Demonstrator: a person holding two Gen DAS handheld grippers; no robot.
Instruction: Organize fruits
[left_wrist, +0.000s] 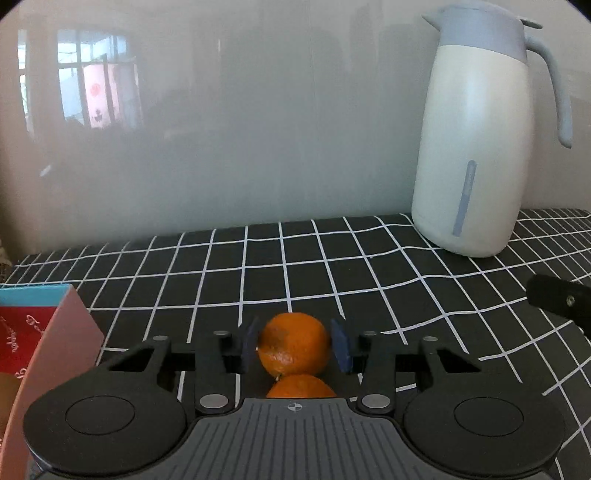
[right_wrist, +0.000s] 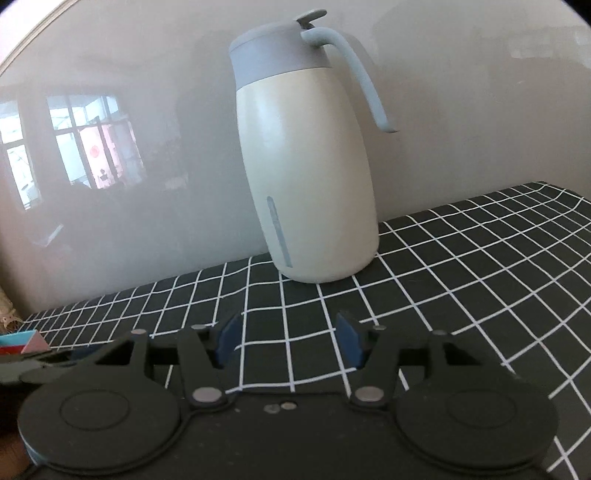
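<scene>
The left gripper (left_wrist: 294, 345) pinched an orange (left_wrist: 293, 343) at 6 o'clock, probably for moving it to the box (left_wrist: 48, 332) at 8 o'clock, while the right gripper (right_wrist: 290, 341) stood spread and empty.

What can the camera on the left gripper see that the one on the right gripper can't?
Only the left wrist view shows two oranges: the upper orange sits between the left gripper pads, the lower orange just beneath.

Only the right wrist view shows the right gripper open, with nothing between its pads.

Both show the white jug on the checked tablecloth, and the pink-and-blue box.
</scene>
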